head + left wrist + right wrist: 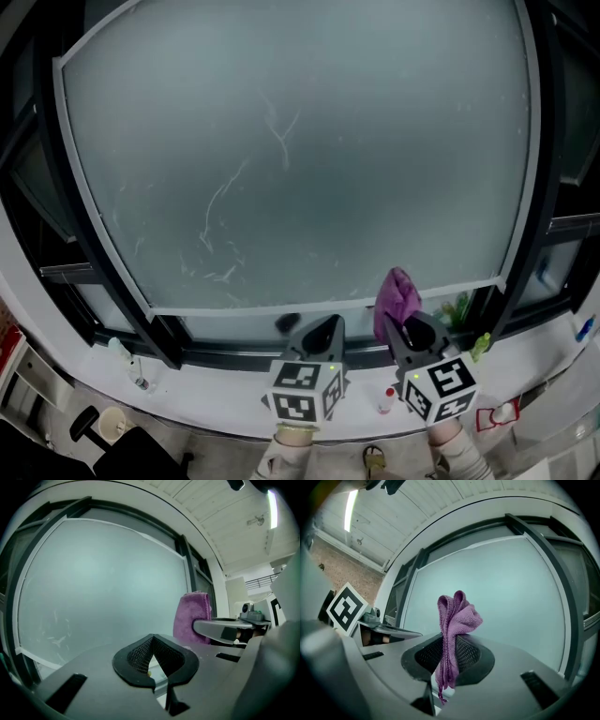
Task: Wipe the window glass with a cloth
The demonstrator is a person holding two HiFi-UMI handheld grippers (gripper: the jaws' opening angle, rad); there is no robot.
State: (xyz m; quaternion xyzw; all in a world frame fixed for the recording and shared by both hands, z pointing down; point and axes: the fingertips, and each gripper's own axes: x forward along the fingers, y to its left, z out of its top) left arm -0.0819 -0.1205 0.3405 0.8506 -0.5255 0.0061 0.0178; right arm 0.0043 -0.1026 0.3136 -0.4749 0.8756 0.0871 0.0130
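left hand (294, 437): at the bottom edge of the head view, just under its marker cube (305, 389); I hold it low, pointing up at the window.
right hand (446, 435): same pose, just beside the left, under its own cube (441, 384).
left tool (325, 328): jaws clenched tip to tip with nothing between them; in the left gripper view its tip (152, 637) points at the lower part of the pane.
right tool (412, 330): clenched on the cloth; in the right gripper view the jaws (449, 641) pinch it near its middle, tool tilted up toward the glass.
cloth (397, 298): purple and bunched; a folded lump stands up above the right jaws (457, 618) and a thin tail hangs down between them. The left gripper view shows it (192, 618) sticking up off the right tool. It sits in front of the bottom right corner of the pane; I cannot tell whether it touches.
markings: black and white square patterns on both cubes; one face shows in the right gripper view (346, 609).
sill (206, 398): white ledge under the window, with a small bottle (385, 401) between the two tools.
window glass (281, 159): large frosted-looking pane in a dark frame, with thin white streaks (220, 202) across the centre and lower left.
ceiling: pale slats with a light strip (350, 510).
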